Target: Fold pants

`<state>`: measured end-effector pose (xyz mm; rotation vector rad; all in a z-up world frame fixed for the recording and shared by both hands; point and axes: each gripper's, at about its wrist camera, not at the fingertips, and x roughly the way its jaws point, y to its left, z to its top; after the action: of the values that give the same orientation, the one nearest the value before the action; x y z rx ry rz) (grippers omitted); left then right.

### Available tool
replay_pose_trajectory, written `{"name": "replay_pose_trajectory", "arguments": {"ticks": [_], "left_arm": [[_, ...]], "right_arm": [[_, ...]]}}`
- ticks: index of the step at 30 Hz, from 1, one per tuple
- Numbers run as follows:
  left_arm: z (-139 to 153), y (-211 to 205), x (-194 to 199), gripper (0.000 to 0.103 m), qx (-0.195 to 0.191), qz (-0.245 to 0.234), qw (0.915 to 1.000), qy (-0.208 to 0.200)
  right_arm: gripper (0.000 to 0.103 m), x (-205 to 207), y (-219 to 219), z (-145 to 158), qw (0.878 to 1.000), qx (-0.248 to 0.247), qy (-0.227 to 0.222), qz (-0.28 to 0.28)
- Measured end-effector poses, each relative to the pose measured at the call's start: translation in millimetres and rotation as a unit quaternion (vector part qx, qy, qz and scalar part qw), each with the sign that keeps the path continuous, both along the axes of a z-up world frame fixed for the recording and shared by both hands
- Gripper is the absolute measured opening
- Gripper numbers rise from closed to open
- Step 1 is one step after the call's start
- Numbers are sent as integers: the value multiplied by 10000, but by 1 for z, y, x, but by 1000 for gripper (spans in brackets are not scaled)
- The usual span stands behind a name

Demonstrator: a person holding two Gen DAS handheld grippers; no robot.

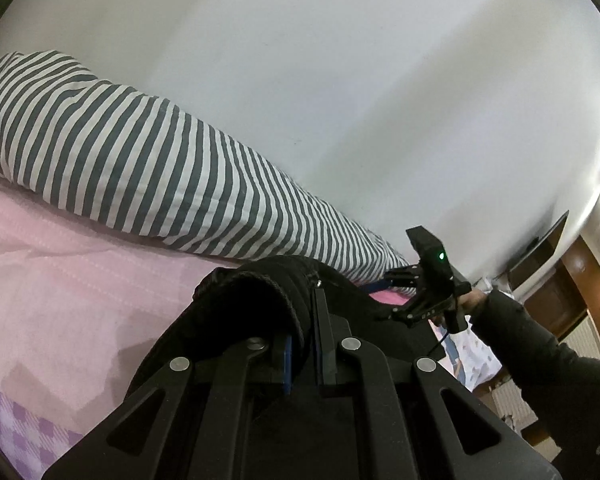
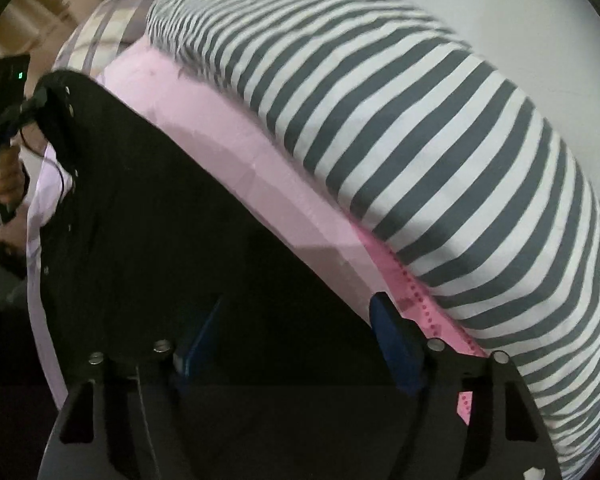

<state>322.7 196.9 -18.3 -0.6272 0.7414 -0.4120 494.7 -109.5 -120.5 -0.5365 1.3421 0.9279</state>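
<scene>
Pants (image 1: 268, 300): black cloth, spread across a pink sheet (image 1: 80, 272); 1 edge is lifted at the near side in the left wrist view, toward 6 o'clock.
Left gripper (image 1: 304, 344): both fingers are closed tight on a raised fold of the pants; the cloth is bunched over the tips toward 11 o'clock.
Right gripper (image 2: 300, 332): jaws are held apart over the black cloth, with the blue pads (image 2: 396, 344) not pressed on anything; the pants are seen between and below them.
Right gripper, from the left wrist view (image 1: 420, 300): found at 3 o'clock of the lifted fold, held by a hand (image 1: 474, 300) in a dark sleeve (image 1: 540, 352).
Striped bedding (image 2: 440, 168): grey and white, rolled along the far edge of the sheet, at 12 to 3 o'clock of the pants.
Wall (image 1: 380, 80): plain white, behind the bedding.
</scene>
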Motion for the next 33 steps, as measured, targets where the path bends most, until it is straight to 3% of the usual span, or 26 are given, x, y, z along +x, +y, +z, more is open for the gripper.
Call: {"name": "replay_pose_trajectory", "arguments": {"ticks": [3,10,12,14,17,19,27,33], "left_arm": [[1,4,-1,8,20,76,10000,27],[4,10,-5,8,20,245,9996,105],[4,9,-4,8,68,278,9995,127],[5,8,-4,8,82,292,9995,133],[6,7,-3,8,171,337,9992,142],[5,6,-2,8,246,388,9988,164],[11,1,-7,8,681,475,9964,162],[25,-2,-32,8,856,360,9957,58]], "right_arm": [[65,6,-8,-3,9999,-126,98,31],[58,22,-54,-15,9975,-510,175,-455],[49,19,-64,-16,9968,-532,219,-549],[32,19,-70,-16,9964,-512,217,-641],[16,13,-76,-10,9962,-533,-34,-692],[13,1,-78,-1,9953,-527,-281,-762],[10,-75,-78,46,9783,-493,-1496,-1350],[8,-146,-95,80,9637,-476,-1954,-1756]]}}
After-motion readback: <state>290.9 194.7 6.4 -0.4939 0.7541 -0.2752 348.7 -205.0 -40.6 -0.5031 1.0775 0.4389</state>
